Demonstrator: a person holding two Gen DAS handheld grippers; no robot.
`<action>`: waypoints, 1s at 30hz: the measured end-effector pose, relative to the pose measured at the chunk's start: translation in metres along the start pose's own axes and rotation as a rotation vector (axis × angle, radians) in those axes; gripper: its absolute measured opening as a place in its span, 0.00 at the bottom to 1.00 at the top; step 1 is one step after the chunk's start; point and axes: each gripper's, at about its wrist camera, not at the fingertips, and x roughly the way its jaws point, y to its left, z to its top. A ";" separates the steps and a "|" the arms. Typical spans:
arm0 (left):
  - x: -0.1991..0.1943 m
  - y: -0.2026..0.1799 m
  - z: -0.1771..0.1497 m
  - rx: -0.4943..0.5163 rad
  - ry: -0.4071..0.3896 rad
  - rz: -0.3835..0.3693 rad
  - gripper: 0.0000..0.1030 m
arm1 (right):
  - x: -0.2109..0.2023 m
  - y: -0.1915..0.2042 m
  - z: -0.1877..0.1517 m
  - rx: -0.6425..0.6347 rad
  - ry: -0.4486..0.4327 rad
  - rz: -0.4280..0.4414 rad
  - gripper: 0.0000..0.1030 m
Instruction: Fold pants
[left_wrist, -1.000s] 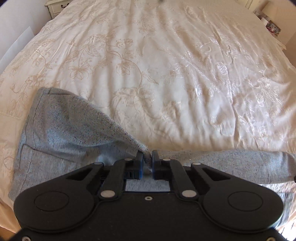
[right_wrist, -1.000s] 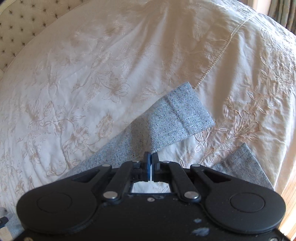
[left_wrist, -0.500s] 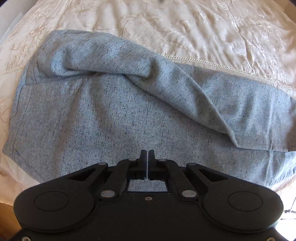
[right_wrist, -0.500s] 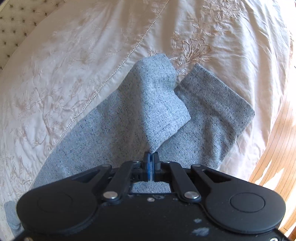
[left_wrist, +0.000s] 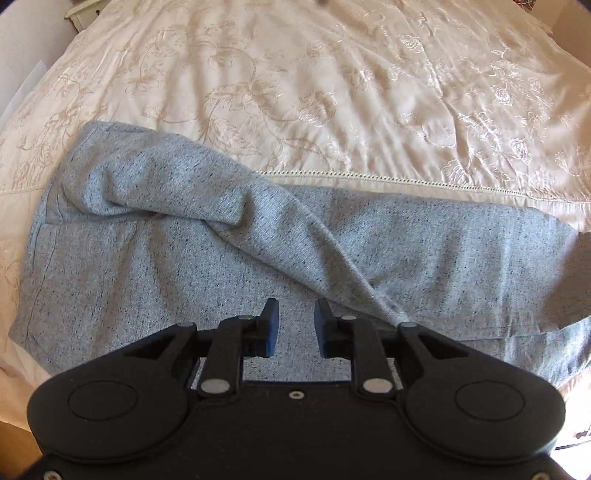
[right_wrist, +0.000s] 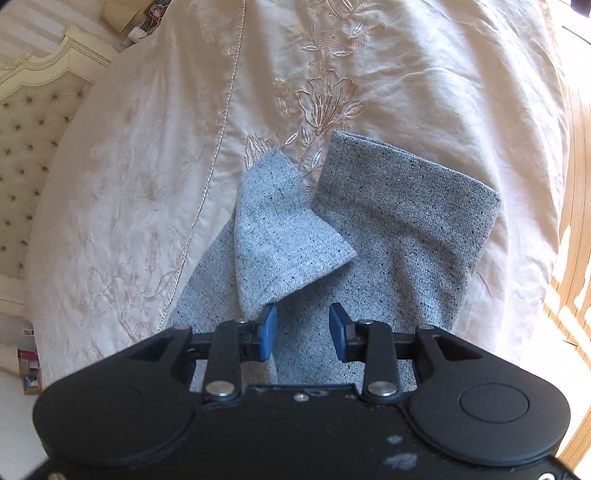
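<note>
— Pants (left_wrist: 155, 280) lying folded lengthwise on the bed (left_wrist: 332, 92), both cuffs overlapping.
— Left tool (left_wrist: 295, 326) and right tool (right_wrist: 303, 330) are both opening, gripping nothing, hovering over the cloth.

No readable text, label, brand or number in either of your wrist views. In your right wrist view, at about eight o'clock, small boxes (right_wrist: 28, 371) carry red and blue print, too blurred to read.
</note>
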 end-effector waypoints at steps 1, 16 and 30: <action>-0.001 -0.004 0.002 0.006 -0.005 0.000 0.34 | 0.001 -0.002 0.003 0.013 0.006 0.005 0.35; -0.007 -0.017 -0.005 0.013 -0.011 0.038 0.40 | -0.028 -0.020 0.005 0.143 -0.130 0.078 0.36; -0.007 -0.016 -0.008 0.000 -0.011 0.026 0.50 | 0.016 -0.014 0.011 0.169 -0.054 0.100 0.38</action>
